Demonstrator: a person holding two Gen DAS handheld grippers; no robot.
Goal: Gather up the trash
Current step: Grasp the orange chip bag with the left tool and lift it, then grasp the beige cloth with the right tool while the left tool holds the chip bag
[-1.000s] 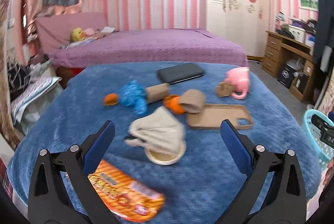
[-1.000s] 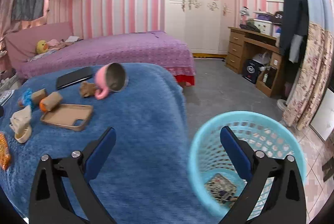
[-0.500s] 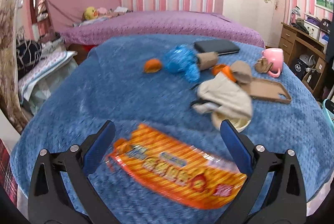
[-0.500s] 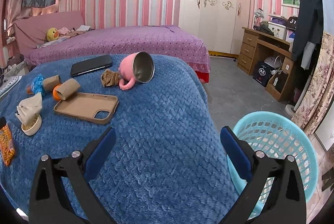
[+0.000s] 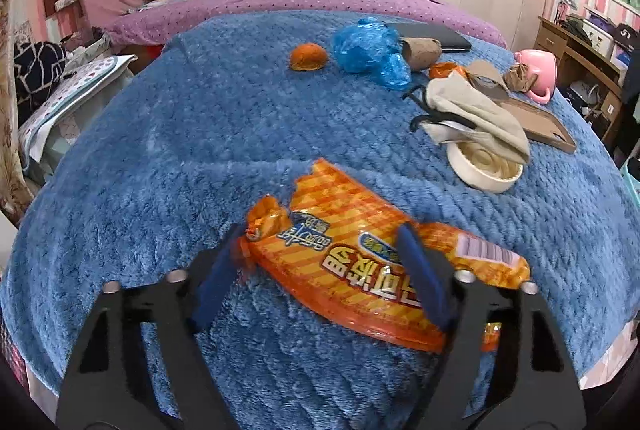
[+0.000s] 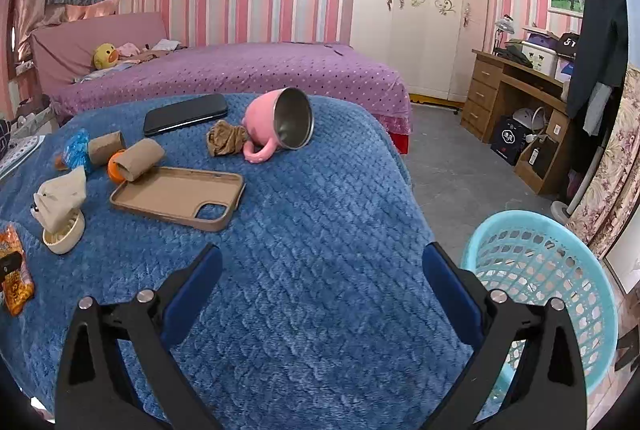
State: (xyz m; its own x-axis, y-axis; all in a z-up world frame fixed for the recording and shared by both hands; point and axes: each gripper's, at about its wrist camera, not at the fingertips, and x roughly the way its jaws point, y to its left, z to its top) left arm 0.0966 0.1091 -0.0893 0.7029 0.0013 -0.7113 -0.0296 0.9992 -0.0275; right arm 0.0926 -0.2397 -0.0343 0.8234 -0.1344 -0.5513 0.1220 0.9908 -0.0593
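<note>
An orange striped snack wrapper [image 5: 360,254] lies on the blue blanket [image 5: 200,149] close in front of me. My left gripper [image 5: 320,234] is down over it and its jaws are closing. The wrapper's torn end sits between the blue pads [image 5: 216,278], while its barcode end sticks out past the right finger. My right gripper [image 6: 320,252] is open above bare blanket, holding nothing. The light blue mesh basket [image 6: 536,270] stands on the floor just right of it. In the right wrist view the wrapper [image 6: 14,270] shows at the far left edge.
Farther back lie an orange peel [image 5: 307,57], a blue plastic bag [image 5: 368,49], cardboard tubes [image 5: 420,49], a beige cloth [image 5: 472,109] over a small bowl [image 5: 484,169], a tan phone case [image 6: 176,197], a tipped pink mug [image 6: 280,121] and a black phone [image 6: 186,113].
My left gripper swung left and down onto the wrapper, and its jaws have narrowed around it. The right gripper shifted left, so the basket now sits at the right edge.
</note>
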